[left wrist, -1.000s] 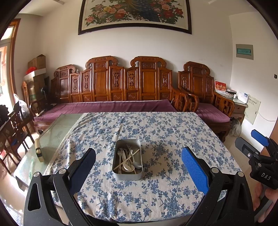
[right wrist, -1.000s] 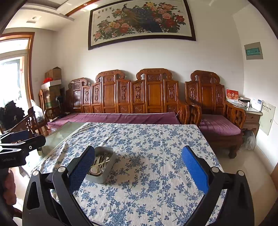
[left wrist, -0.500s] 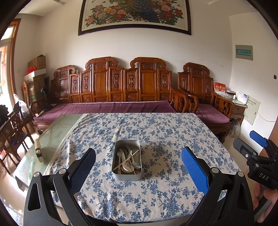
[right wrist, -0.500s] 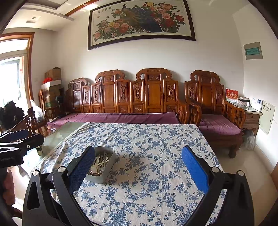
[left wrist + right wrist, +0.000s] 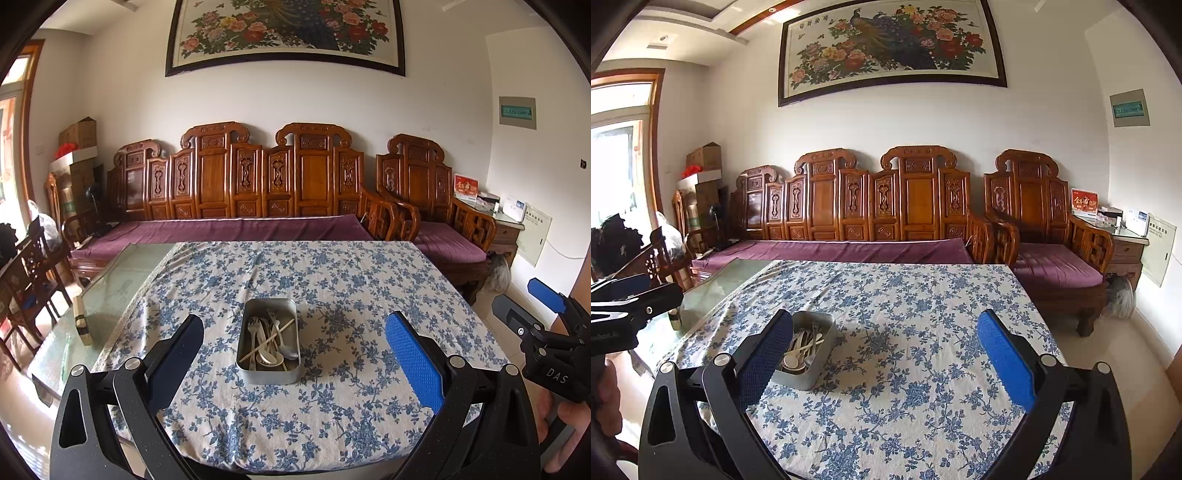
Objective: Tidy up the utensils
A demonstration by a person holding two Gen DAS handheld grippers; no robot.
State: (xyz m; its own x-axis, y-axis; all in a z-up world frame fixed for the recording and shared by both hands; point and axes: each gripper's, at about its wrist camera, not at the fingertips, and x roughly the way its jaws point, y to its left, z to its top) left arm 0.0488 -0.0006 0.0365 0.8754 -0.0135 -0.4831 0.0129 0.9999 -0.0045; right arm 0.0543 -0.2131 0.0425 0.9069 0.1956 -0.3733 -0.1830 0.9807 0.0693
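Note:
A rectangular metal tin point(image 5: 269, 374) stands on the blue-flowered tablecloth point(image 5: 332, 288) near the front middle. It holds several utensils point(image 5: 271, 339): forks, spoons and a pale chopstick, jumbled together. My left gripper point(image 5: 293, 358) is open and empty, held in front of and above the tin. My right gripper point(image 5: 884, 358) is open and empty, to the right of the tin point(image 5: 809, 376), whose left part its left finger point(image 5: 764, 362) hides. Each gripper shows at the other view's edge.
The cloth leaves a glass strip point(image 5: 118, 284) bare on the table's left, with a small block point(image 5: 82, 325) on it. A carved wooden sofa point(image 5: 240, 192) stands behind the table, an armchair point(image 5: 436, 206) at back right, dark chairs point(image 5: 26, 280) at left.
Both grippers have stayed open and nearly still; the left view has drifted back slightly. The tin and utensils have not moved.

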